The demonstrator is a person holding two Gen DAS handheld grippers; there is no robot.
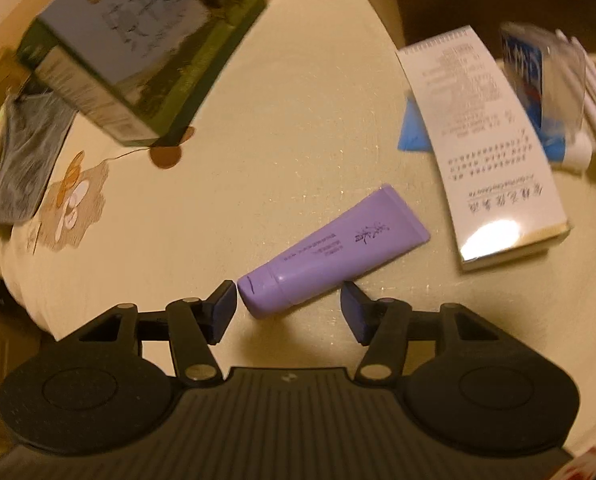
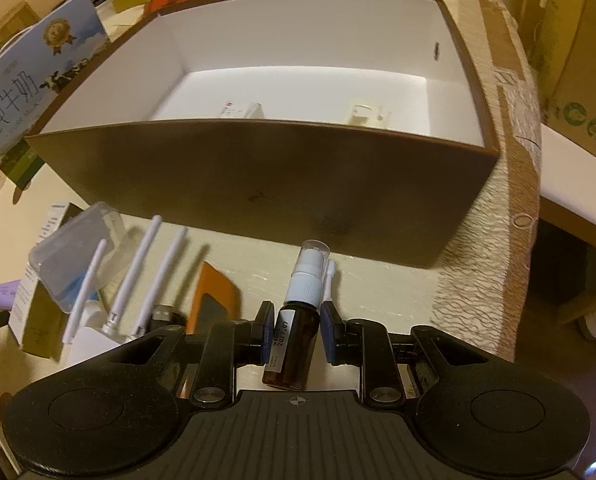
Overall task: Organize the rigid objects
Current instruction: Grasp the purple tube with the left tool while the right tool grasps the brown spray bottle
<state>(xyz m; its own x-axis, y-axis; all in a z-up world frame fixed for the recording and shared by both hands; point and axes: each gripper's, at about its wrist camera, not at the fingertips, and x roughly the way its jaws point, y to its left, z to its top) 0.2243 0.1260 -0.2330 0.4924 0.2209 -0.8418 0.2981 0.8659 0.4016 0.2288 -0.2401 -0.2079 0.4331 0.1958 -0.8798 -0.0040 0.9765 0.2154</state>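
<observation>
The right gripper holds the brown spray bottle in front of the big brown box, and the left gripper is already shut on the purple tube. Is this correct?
Not quite. In the left wrist view the left gripper is open around the purple tube, not shut on it. The rest holds: the right gripper grips the brown spray bottle before the brown box.

Warm, dim yellowish indoor light tints both views. Glare flares on the glossy white box (image 1: 494, 236) toward four o'clock. Motion blur smears the milk carton (image 1: 137, 48) at eleven o'clock, and fisheye distortion bends the brown box (image 2: 257, 184) rim and all edges.
</observation>
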